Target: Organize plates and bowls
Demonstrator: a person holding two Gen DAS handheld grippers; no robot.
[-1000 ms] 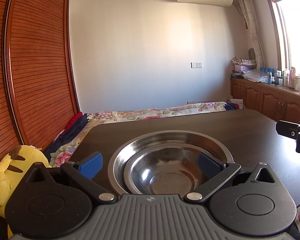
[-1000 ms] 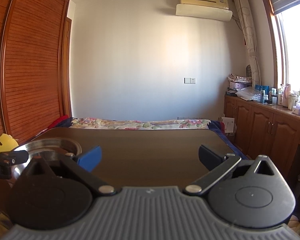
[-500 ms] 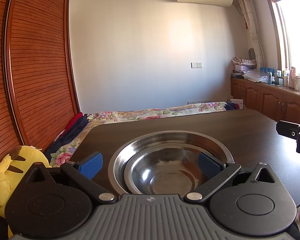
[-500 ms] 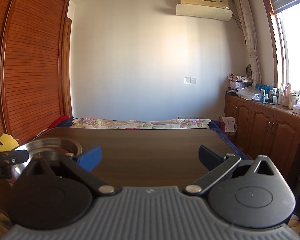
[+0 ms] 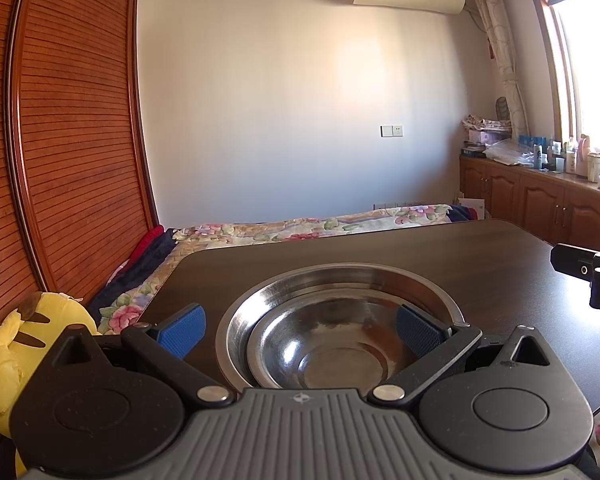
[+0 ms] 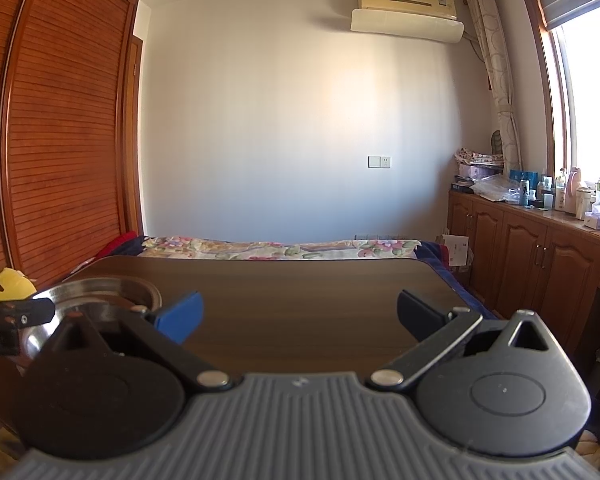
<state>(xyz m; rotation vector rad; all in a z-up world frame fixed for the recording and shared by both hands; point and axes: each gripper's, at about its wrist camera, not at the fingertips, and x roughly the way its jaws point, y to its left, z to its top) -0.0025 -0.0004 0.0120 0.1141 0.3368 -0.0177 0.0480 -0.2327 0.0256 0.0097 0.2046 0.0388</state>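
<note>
A small steel bowl (image 5: pixel 332 344) sits nested inside a wider steel bowl (image 5: pixel 340 276) on the dark wooden table (image 5: pixel 460 256). My left gripper (image 5: pixel 300 330) is open right in front of this stack. Its blue fingers are spread about as wide as the inner bowl and hold nothing. In the right wrist view the same stack (image 6: pixel 100 292) lies at the far left, with part of the left gripper (image 6: pixel 16 316) beside it. My right gripper (image 6: pixel 300 315) is open over bare table (image 6: pixel 300 280), well to the right of the bowls. Its body shows at the left wrist view's right edge (image 5: pixel 584 276).
A yellow plush toy (image 5: pixel 16 344) sits off the table's left side. A bed with a floral cover (image 5: pixel 300 226) lies beyond the far table edge. Slatted wooden wardrobe doors (image 5: pixel 60 160) stand on the left, and low wooden cabinets (image 5: pixel 540 208) with bottles on the right.
</note>
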